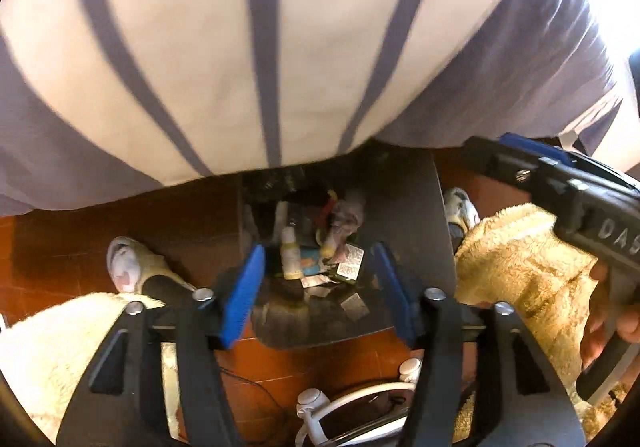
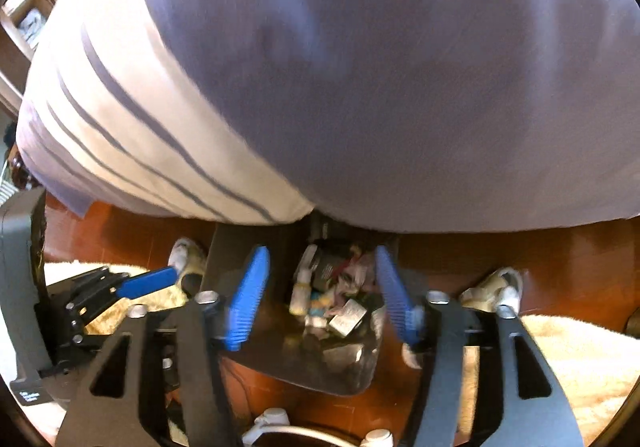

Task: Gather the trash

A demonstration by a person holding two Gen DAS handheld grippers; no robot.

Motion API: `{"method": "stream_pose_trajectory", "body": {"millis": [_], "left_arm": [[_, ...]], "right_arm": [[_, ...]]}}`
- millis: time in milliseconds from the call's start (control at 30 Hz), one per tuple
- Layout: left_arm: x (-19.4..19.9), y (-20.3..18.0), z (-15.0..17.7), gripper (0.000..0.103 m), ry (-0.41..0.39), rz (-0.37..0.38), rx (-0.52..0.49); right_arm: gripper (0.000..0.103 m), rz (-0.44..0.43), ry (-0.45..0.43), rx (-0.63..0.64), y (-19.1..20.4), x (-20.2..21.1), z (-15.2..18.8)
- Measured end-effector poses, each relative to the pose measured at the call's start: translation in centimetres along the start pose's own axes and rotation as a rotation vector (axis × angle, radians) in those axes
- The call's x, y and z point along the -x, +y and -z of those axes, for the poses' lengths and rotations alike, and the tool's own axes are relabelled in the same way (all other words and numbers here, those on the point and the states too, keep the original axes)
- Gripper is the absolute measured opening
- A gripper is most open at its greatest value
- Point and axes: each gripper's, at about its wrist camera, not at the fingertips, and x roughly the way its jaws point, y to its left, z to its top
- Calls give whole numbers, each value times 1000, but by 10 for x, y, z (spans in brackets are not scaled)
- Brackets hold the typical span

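Note:
Both grippers point down over an open dark trash bin (image 1: 416,215) standing on the floor between the person's feet. The bin holds trash: small yellow-capped bottles (image 1: 289,253), crumpled wrappers (image 1: 344,221) and silver foil packets (image 1: 351,265). My left gripper (image 1: 320,295) is open and empty above the bin. My right gripper (image 2: 320,297) is open and empty above the same bin (image 2: 248,247), with the trash (image 2: 340,303) between its blue fingers. The right gripper also shows in the left wrist view (image 1: 560,183); the left one shows in the right wrist view (image 2: 132,283).
The person's striped shirt (image 1: 256,47) fills the upper half of both views. White shoes (image 1: 122,267) stand on the red-brown floor (image 1: 80,239) either side of the bin. Cream fluffy rugs (image 1: 520,259) lie left and right. A white device with cables (image 1: 352,407) lies near the bottom edge.

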Motion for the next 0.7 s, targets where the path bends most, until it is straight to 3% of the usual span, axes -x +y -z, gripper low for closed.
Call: {"method": "stream_pose_trajectory", "body": {"millis": [200, 400, 500, 700], "left_arm": [[71, -3, -7, 95, -156, -46, -9], [150, -6, -20, 95, -334, -97, -22], [195, -10, -27, 95, -452, -144, -28], [274, -21, -38, 95, -640, -165, -46]], "right_arm": [[98, 69, -144, -25, -8, 57, -9], [100, 85, -281, -10, -11, 123, -25], [100, 102, -392, 24, -6, 166, -33], [100, 149, -590, 51, 7, 239, -44]]}}
